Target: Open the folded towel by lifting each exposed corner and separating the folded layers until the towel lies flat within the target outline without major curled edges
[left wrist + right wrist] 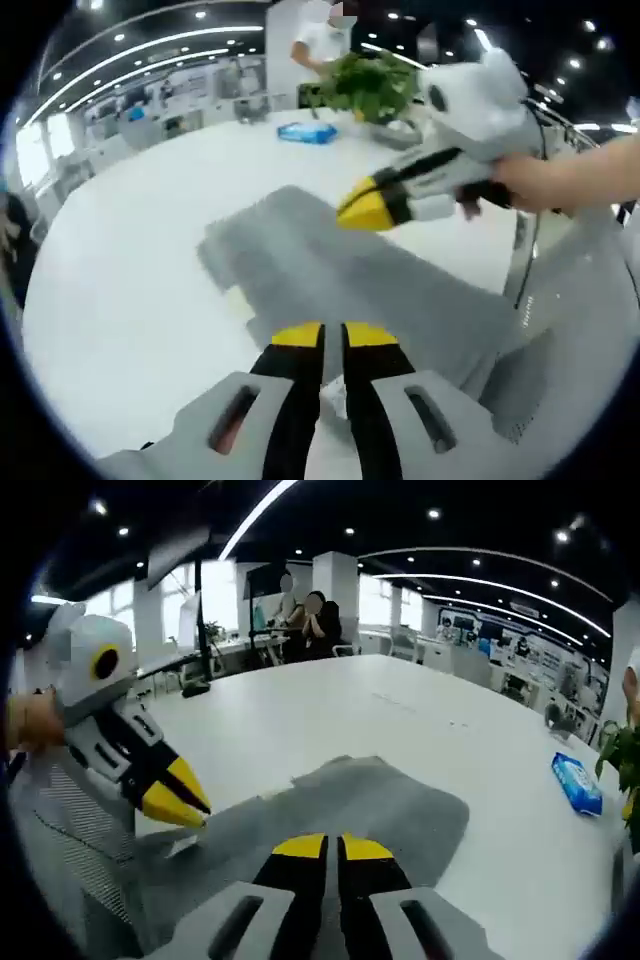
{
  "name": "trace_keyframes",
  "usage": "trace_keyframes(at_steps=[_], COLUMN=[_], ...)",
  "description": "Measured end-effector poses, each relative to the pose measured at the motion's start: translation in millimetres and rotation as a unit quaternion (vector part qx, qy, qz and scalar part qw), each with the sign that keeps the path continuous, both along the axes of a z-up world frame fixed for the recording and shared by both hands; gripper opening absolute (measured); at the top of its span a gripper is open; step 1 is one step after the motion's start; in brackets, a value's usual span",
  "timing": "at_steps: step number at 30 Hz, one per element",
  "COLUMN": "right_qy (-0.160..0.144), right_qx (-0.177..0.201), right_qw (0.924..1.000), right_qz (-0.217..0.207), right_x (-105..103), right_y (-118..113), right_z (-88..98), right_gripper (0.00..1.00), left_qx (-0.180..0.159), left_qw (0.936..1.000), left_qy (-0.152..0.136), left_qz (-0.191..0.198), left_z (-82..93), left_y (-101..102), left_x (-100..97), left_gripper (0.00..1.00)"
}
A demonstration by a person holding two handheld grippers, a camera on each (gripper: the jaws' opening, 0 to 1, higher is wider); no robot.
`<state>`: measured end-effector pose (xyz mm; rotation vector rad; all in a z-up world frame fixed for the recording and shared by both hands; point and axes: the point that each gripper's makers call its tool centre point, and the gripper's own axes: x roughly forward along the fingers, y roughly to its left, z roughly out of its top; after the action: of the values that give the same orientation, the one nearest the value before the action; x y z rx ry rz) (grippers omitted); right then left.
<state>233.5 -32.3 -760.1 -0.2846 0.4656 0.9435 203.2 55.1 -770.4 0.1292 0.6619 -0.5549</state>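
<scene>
Left gripper view: white tabletop point(120, 260) bare and wide at left. Grey fabric towel point(330, 270) spread mid-table, far edge ragged. Left gripper point(333, 335) yellow-tipped, jaws clenched over towel's near edge; grasp cannot be told. Right gripper point(365, 210) closed at towel's far edge, grasp unclear. Blue packet point(306, 132), green leafy plant point(368, 85) well beyond.

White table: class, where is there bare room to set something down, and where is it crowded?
Free: the broad white table beyond the grey towel, and the strip between towel and blue packet. Crowded: the towel's near end, where both hand-held grippers meet, and the potted plant by the packet.
</scene>
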Motion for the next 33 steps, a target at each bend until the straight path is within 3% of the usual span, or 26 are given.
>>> trace_keyframes(at_steps=[1,4,6,8,9,10,14,17,20,23,27,29,31,32,33], right_qy=[0.003,0.003,-0.028,-0.039,-0.040,-0.038,-0.040,-0.043,-0.063,-0.059,-0.022,-0.006,0.047,0.079,0.089], right_qx=[0.004,-0.010,-0.048,-0.092,-0.099,-0.105,-0.135,-0.152,-0.199,-0.178,-0.111,-0.093,-0.040,-0.005,0.007], right_qw=[0.9994,0.9958,0.9856,0.9711,0.9653,0.9593,0.9521,0.9487,0.9417,0.9483,0.9769,0.9826,0.9938,0.9962,0.9960], right_qz=[0.034,0.091,0.160,0.217,0.238,0.259,0.271,0.274,0.264,0.256,0.181,0.160,0.093,0.037,0.006], right_x=[-24,-55,-81,-109,-119,-131,-143,-145,-135,-133,-113,-108,-94,-81,-73], right_y=[18,41,60,73,77,83,92,96,91,93,82,77,59,39,23], right_z=[3.5,2.9,-4.6,-21.4,-26.0,-30.8,-48.0,-58.5,-70.3,-61.1,-35.6,-30.9,-19.5,-11.5,-8.9], right_gripper=[0.00,0.01,0.03,0.06,0.06,0.06,0.14,0.12,0.04,0.01,0.00,0.00,0.00,0.00,0.00], left_qx=[-0.001,-0.032,-0.055,-0.047,-0.032,-0.010,0.037,0.070,0.070,0.070,0.047,0.040,0.025,0.019,0.005], left_qw=[0.9996,0.9964,0.9938,0.9931,0.9944,0.9967,0.9982,0.9972,0.9973,0.9973,0.9981,0.9983,0.9985,0.9984,0.9982], left_qy=[0.006,0.022,0.018,0.051,0.041,0.009,0.016,0.011,0.009,0.010,0.008,0.008,0.010,0.010,0.012], left_qz=[0.028,0.076,0.095,0.095,0.092,0.080,0.045,0.025,0.021,0.021,0.038,0.041,0.049,0.052,0.058], left_z=[-1.0,-5.5,-8.7,-17.9,-16.6,-13.2,-22.0,-24.3,-25.3,-25.7,-20.8,-19.6,-18.1,-17.4,-16.0], left_y=[13,36,40,39,39,39,33,32,30,31,34,34,34,34,34], left_x=[-1.2,-10.0,-12.6,-19.3,-16.6,-10.2,-17.1,-20.8,-20.6,-20.7,-16.4,-15.7,-14.3,-13.9,-13.7], left_gripper=[0.06,0.05,0.05,0.05,0.05,0.05,0.06,0.06,0.06,0.06,0.06,0.06,0.06,0.06,0.06])
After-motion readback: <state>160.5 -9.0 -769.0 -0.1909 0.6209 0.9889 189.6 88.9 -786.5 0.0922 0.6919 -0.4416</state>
